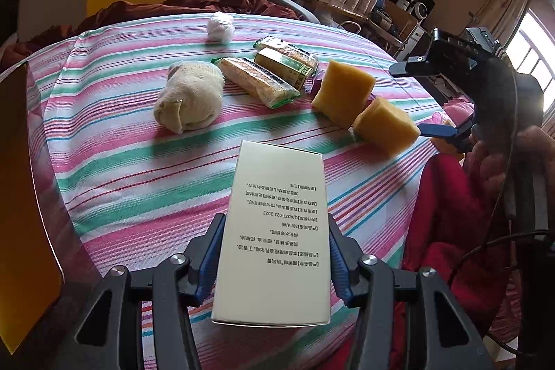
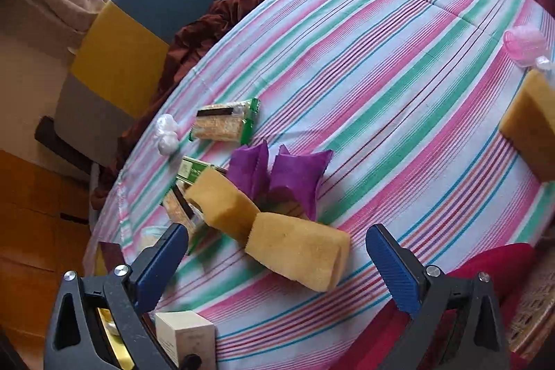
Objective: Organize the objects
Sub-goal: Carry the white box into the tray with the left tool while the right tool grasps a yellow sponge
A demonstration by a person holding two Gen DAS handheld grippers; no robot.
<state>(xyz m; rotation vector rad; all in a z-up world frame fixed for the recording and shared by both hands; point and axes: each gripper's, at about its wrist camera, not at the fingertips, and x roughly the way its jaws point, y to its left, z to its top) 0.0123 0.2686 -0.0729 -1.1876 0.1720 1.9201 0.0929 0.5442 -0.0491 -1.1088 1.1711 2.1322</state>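
Two claws: left gripper point(image 1: 274, 266) and right gripper point(image 2: 277, 269), both over a striped cloth point(image 1: 121, 162) (a bed or table; which, I cannot tell).
Left gripper state: clamped on a white box point(image 1: 274, 231), blue pads against its two long sides; the box sticks out ahead of the jaws with its printed face up.
Box axis: long axis runs straight along the fingers, toward the row of goods beyond.
Row, left to right (left wrist view): rolled sock point(image 1: 189, 99), snack packs point(image 1: 256, 82) with a green carton point(image 1: 282, 66) between them, far sponge point(image 1: 343, 92), near sponge point(image 1: 385, 127); a white wad point(image 1: 220, 26) sits behind, apart.
Right gripper state: jaws wide, nothing between the pads.
Key relation: the near sponge point(image 2: 298, 255) lies just ahead of the right gripper, between the lines of its fingers but beyond the tips; its long axis crosses the jaw line at a slant. The right claw is the nearer (judgement: that sponge is its likely pick, wanting a slight advance and descent).
Other goods, right view: purple cloth point(image 2: 295, 175) behind the sponges, third sponge point(image 2: 534, 123) at far right, pink item point(image 2: 523, 44) beyond it.
Containers: none seen, so no contents to report.
Risk (judgement): the two adjoining sponges touch; closing may drag the neighbour.
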